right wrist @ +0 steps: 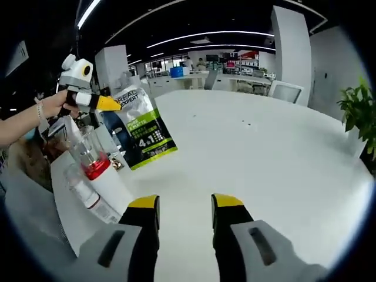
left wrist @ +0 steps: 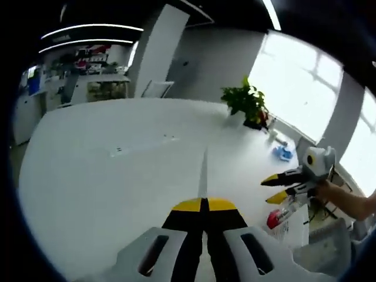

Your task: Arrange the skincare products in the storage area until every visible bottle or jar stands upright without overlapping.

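One pouch, two clear bottles with red bands, one plant, one table.

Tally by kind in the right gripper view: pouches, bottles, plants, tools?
green-and-white printed pouch: 1
clear plastic bottles with red bands: 2
green potted plant: 1
yellow-tipped tools: 2, the left tool and the right tool
Total: 6

Open-plan office or lab: long white table, ceiling strip lights, desks with clutter behind, potted plant, large bright windows.
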A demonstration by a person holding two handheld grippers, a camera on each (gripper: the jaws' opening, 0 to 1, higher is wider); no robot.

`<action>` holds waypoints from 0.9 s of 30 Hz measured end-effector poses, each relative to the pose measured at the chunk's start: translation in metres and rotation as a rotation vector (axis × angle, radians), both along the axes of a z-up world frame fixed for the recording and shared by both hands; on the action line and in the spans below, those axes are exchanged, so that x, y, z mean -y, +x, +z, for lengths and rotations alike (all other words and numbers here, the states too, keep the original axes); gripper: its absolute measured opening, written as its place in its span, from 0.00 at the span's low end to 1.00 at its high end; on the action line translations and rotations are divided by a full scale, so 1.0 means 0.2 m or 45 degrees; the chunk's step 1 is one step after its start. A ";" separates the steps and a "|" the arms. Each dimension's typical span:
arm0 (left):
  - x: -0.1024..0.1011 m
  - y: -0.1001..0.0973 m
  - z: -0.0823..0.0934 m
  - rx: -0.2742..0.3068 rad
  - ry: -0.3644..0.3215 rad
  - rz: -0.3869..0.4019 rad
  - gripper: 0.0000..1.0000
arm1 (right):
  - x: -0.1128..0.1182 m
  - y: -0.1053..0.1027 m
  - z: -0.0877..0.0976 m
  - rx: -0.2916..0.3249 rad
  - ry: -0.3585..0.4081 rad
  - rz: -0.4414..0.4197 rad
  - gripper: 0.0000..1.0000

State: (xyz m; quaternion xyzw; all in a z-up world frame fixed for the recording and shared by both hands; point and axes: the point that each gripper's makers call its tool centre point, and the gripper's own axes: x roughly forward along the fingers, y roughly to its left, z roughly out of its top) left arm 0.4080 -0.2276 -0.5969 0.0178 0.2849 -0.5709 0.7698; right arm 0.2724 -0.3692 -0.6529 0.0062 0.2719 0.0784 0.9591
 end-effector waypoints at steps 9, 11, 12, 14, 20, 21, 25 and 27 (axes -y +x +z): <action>-0.15 0.02 0.04 0.085 0.045 0.020 0.00 | -0.11 -0.08 0.10 0.034 0.019 0.046 0.35; -0.18 0.01 0.06 0.100 0.057 0.028 0.00 | -0.14 -0.10 0.11 0.031 0.034 0.062 0.36; -0.21 0.02 0.06 0.113 0.062 0.031 0.00 | -0.16 -0.11 0.10 0.024 0.042 0.071 0.36; -0.24 0.00 0.07 0.115 0.056 0.036 0.00 | -0.20 -0.13 0.10 0.017 0.068 0.093 0.36; -0.30 -0.05 0.07 0.117 0.071 0.048 0.00 | -0.29 -0.18 0.06 -0.014 0.060 0.156 0.39; -0.31 -0.06 0.06 0.123 0.081 0.047 0.00 | -0.30 -0.19 0.05 -0.023 0.077 0.166 0.38; -0.36 -0.11 0.05 0.162 0.136 0.041 0.00 | -0.34 -0.21 0.05 -0.029 0.087 0.181 0.36; -0.39 -0.13 0.04 0.169 0.157 0.039 0.00 | -0.36 -0.23 0.04 -0.047 0.100 0.186 0.35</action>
